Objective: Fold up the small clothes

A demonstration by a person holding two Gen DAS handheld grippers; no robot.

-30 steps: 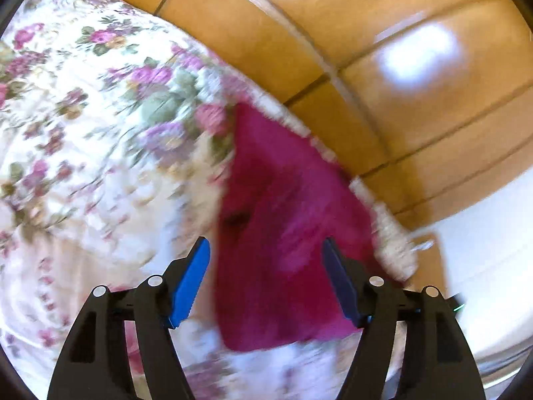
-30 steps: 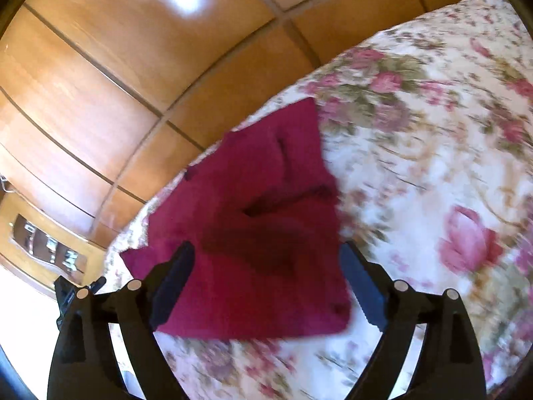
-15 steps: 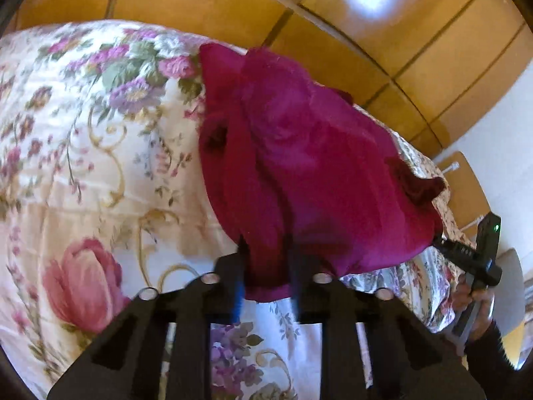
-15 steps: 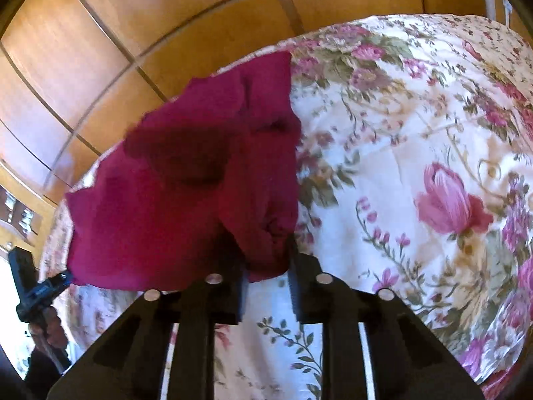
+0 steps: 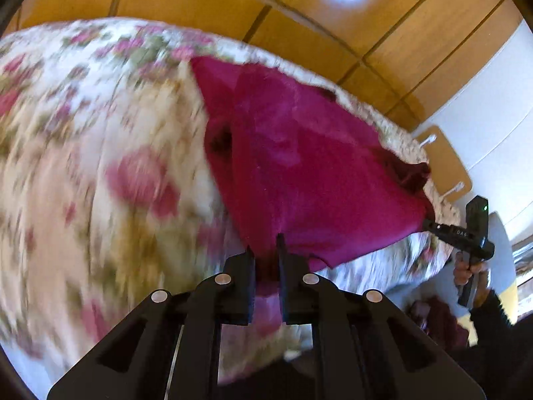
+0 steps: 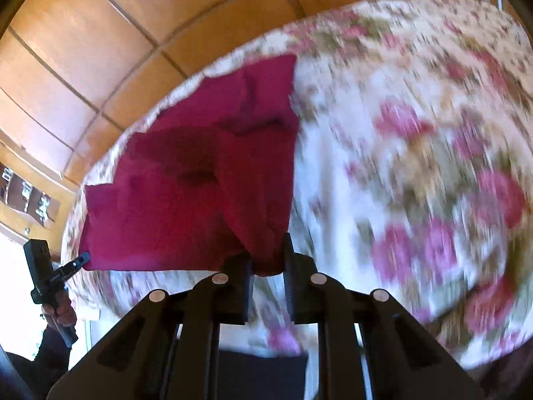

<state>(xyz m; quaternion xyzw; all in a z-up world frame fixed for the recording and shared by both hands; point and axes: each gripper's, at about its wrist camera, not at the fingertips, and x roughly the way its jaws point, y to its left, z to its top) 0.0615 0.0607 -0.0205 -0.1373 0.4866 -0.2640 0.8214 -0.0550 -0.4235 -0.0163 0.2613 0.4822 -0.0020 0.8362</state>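
Setting: a home bedroom. Evidence: a bed covered by a floral bedspread (image 5: 100, 166), cream ground with pink roses and green leaves, fills most of both wrist views (pattern blurred). Behind the bed stands a run of glossy wooden panels (image 5: 299, 26) with dark seams, like wardrobe doors or wall panelling; cannot tell which. Light reflects off the panels. A white wall (image 5: 483, 106) adjoins them at the right of the left wrist view. Beside the bed there, a small wooden cabinet door (image 5: 446, 163) carries pale handles. In the right wrist view, a wooden unit (image 6: 26, 196) shows at the far left, detail too small to read.
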